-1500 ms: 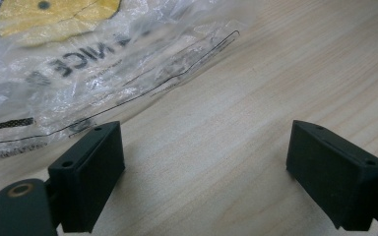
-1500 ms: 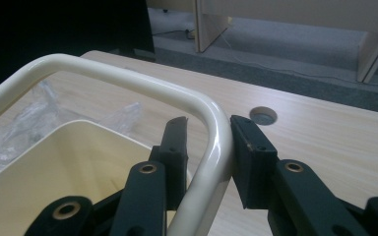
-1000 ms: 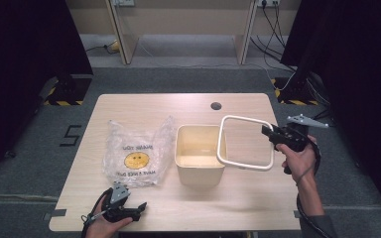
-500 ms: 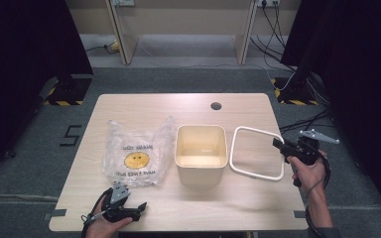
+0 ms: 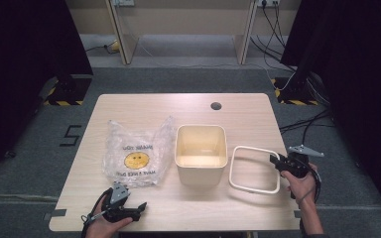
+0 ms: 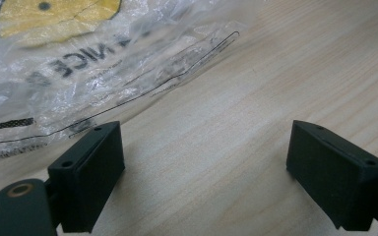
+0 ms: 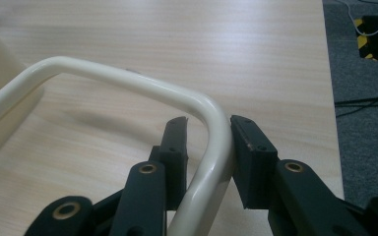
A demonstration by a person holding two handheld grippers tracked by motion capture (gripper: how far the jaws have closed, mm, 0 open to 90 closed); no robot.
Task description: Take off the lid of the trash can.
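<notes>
beside the bin (image 5: 201, 154), cream frame (image 5: 254, 168) lying flat, long axis front-to-back, clamped by right tool (image 5: 278, 163)

Right gripper (image 7: 207, 147) jaws clamp cream ring frame (image 7: 128, 78) at its bend, above wooden table (image 7: 202, 44); bin edge (image 7: 0, 54) far left.

**Legible markings**

Plastic bag (image 5: 138, 157), left of the cream bin (image 5: 201, 153): a yellow smiley face with black lettering above and below it (inverted in the high view, too small to read there). In the left gripper view the fragment "NICE" is legible on the bag. Floor, well left of the bin: a marking (image 5: 71, 136) resembling the numeral "5".
</notes>
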